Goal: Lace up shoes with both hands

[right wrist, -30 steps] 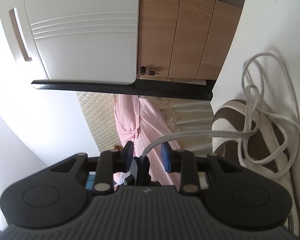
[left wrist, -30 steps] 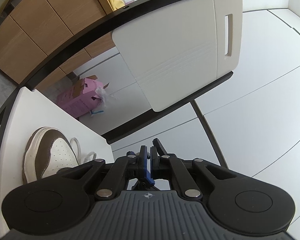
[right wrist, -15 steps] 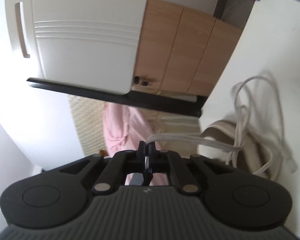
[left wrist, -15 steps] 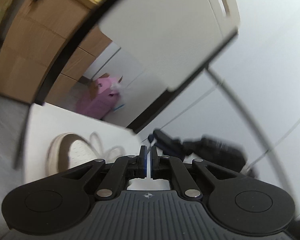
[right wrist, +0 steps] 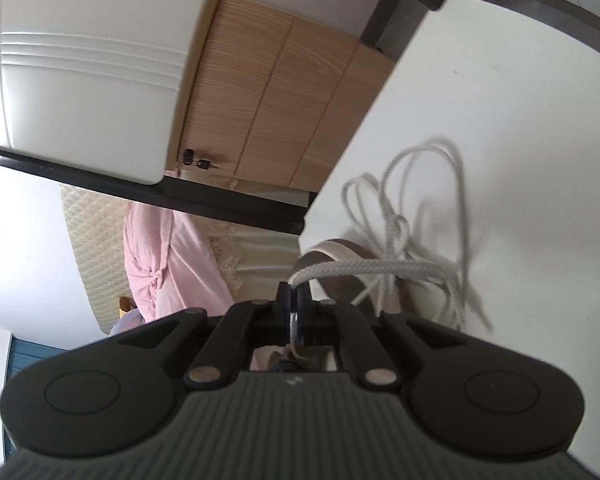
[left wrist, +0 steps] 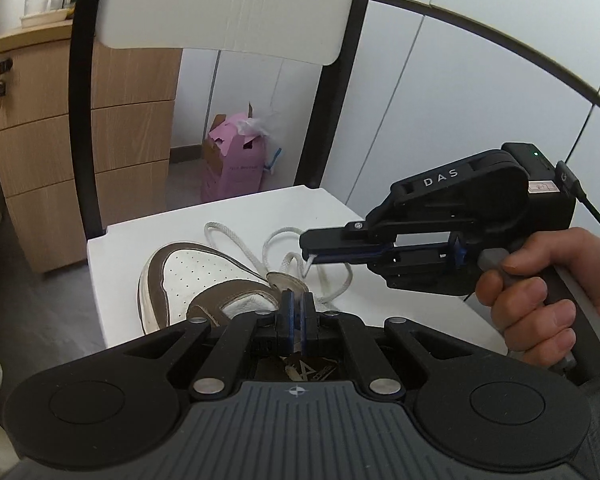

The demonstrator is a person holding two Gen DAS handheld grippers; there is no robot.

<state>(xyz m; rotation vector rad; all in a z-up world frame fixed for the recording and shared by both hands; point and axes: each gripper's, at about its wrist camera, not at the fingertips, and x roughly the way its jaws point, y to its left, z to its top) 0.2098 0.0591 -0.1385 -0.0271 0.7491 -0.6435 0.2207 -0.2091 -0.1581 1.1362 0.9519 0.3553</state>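
The brown-and-white shoe (left wrist: 204, 276) lies on the white chair seat (left wrist: 308, 208), just ahead of your left gripper (left wrist: 297, 312), toe pointing away from you. Its white lace (left wrist: 236, 240) spills in loose loops over the seat beyond the tongue, right in front of both sets of fingertips.

Your right gripper (left wrist: 309, 249) comes in from the right of the left one, held in your right hand (left wrist: 540, 292), and its jaws are clamped on the lace: you can see the cord pinched at the tip, and from the right wrist view the lace (right wrist: 364, 270) runs taut from the closed pads off to the right across the shoe (right wrist: 340, 256). Your left gripper has its blue pads pressed together just over the shoe's collar; whether anything is caught between them, you cannot tell.

Farther out, past the seat and left of the left gripper, a pink cardboard box (left wrist: 236, 160) stands open on the floor with crumpled clear plastic (left wrist: 256, 124) poking out of its top. Left again, there is a wooden drawer cabinet (left wrist: 80, 152) with keys hanging in its lock, and the chair's white backrest (left wrist: 228, 4) overhead.
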